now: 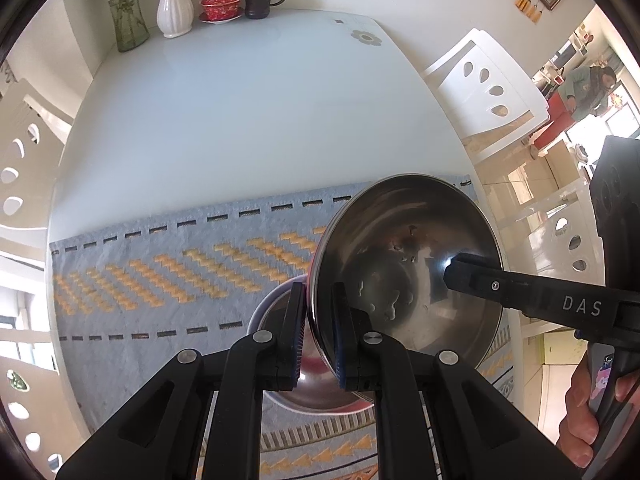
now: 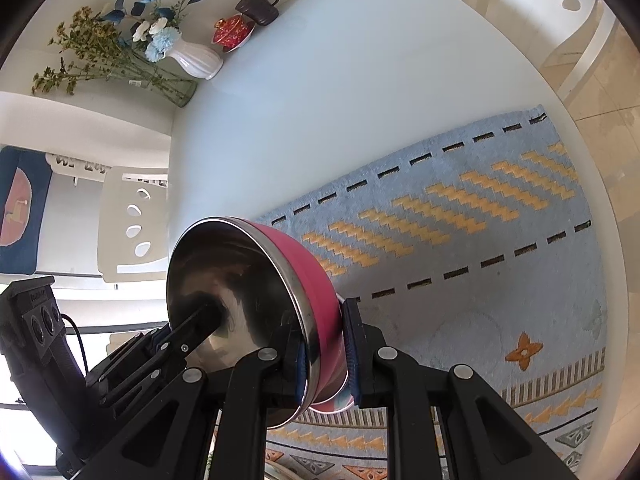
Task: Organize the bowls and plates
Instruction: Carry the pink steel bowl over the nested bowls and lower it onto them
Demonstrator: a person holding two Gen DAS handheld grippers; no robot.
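A steel bowl with a pink outside (image 1: 408,264) is held tilted above the patterned mat. My left gripper (image 1: 318,336) is shut on its rim, one finger inside and one outside. My right gripper (image 2: 326,354) is shut on the opposite rim of the same bowl (image 2: 248,280). The right gripper's finger (image 1: 500,286) shows inside the bowl in the left wrist view; the left gripper's finger (image 2: 196,322) shows inside it in the right wrist view. A second steel bowl (image 1: 288,364) rests on the mat below, mostly hidden by my left fingers.
A blue and yellow mat (image 2: 460,240) covers the near part of the white table (image 1: 248,112). At the far edge stand a glass vase (image 1: 128,20), a white vase (image 1: 174,10), a red lidded cup (image 1: 221,5) and a dark mug (image 1: 260,0). White chairs (image 1: 488,88) flank the table.
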